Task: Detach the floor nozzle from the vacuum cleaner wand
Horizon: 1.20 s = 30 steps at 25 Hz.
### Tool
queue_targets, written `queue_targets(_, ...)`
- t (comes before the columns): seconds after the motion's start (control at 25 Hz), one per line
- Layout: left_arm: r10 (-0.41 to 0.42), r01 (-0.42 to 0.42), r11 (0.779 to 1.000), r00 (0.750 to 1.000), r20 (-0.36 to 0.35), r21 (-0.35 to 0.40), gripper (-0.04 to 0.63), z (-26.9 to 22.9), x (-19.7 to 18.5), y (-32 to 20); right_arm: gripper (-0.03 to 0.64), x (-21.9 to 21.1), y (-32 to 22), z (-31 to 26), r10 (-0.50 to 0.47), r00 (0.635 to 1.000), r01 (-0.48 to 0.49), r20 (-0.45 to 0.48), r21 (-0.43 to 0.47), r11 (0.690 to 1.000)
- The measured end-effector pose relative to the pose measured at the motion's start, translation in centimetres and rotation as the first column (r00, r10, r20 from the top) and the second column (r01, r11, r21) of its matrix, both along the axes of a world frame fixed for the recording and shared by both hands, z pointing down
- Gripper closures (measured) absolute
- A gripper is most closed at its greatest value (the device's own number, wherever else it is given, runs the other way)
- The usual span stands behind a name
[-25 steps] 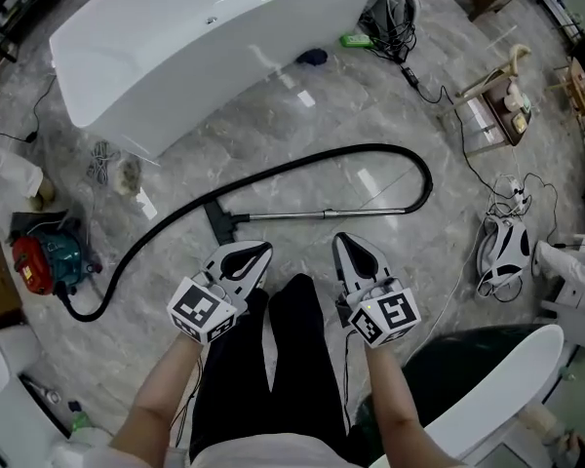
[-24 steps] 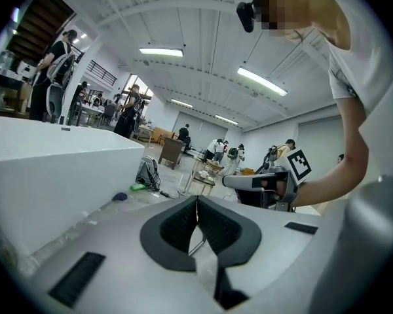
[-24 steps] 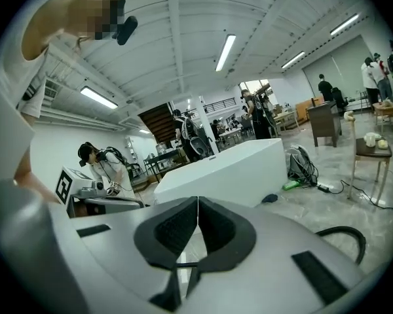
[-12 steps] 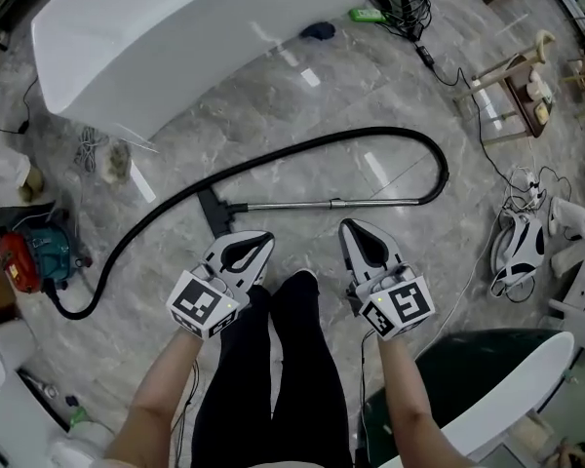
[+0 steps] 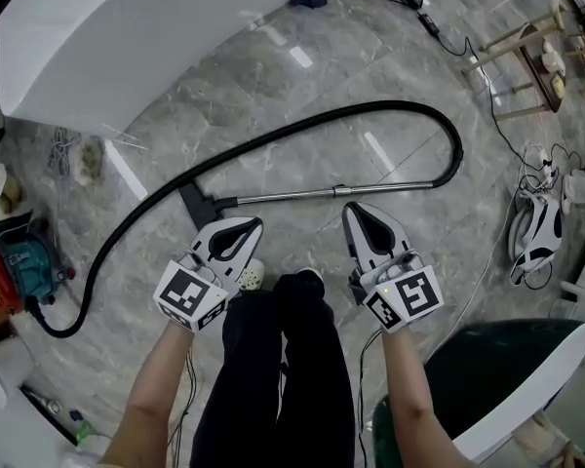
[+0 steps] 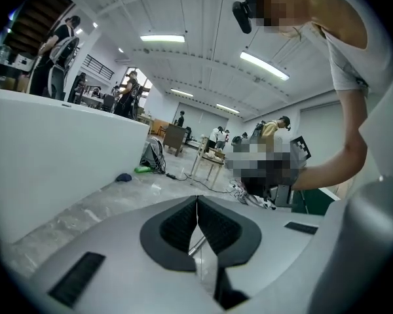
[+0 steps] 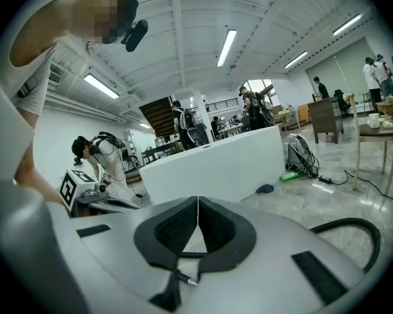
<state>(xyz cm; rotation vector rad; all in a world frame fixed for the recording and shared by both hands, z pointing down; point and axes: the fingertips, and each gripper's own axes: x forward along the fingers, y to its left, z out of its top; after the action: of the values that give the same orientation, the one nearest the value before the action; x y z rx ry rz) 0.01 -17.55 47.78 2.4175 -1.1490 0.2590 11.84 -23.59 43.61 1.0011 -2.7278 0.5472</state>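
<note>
A long white counter [image 5: 127,47] stands beyond the vacuum cleaner wand [image 5: 322,193]; a black hose [image 5: 409,115] loops from the wand's right end. On its near side, the left gripper [image 5: 255,225] and right gripper [image 5: 352,209] hover, jaws pressed together, empty. The floor nozzle [image 5: 197,206] remains on the wand's left end.
</note>
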Motion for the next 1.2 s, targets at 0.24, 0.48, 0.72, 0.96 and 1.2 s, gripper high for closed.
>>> queue_targets(0.24, 0.054, -0.054, 0.998, 0.998, 0.026, 0.022, 0.584, 6.9, -0.3, -1.7, 0.601, 0.2, -1.0, 7.7, -0.010, 1.000, 0.011, -0.022, 0.031, 0.999)
queue_targets(0.48, 0.061, -0.064, 0.997, 0.996, 0.072, 0.036, 0.584, 13.8, -0.3, -2.7, 0.601, -0.2, -2.0, 14.3, -0.002, 1.000, 0.001, 0.010, 0.036, 0.999)
queue_targets(0.72, 0.045, -0.046, 0.998, 0.998, 0.044, 0.041, 0.584, 20.1, 0.0, -3.8, 0.601, -0.4, -3.8, 20.0, -0.007, 0.999, 0.005, 0.043, 0.053, 0.999)
queue_targets(0.96, 0.011, -0.015, 0.995, 0.999, 0.039, 0.096, 0.584, 25.5, 0.4, -6.3, 0.601, -1.4, -5.4, 24.9, -0.050, 0.996, 0.044, 0.070, 0.087, 0.995)
queue_targets(1.2, 0.085, -0.090, 0.992, 0.995, 0.061, 0.092, 0.584, 30.5, 1.0, -7.9, 0.601, -2.6, -6.6, 31.2, -0.129, 0.991, 0.126, 0.030, 0.095, 0.988)
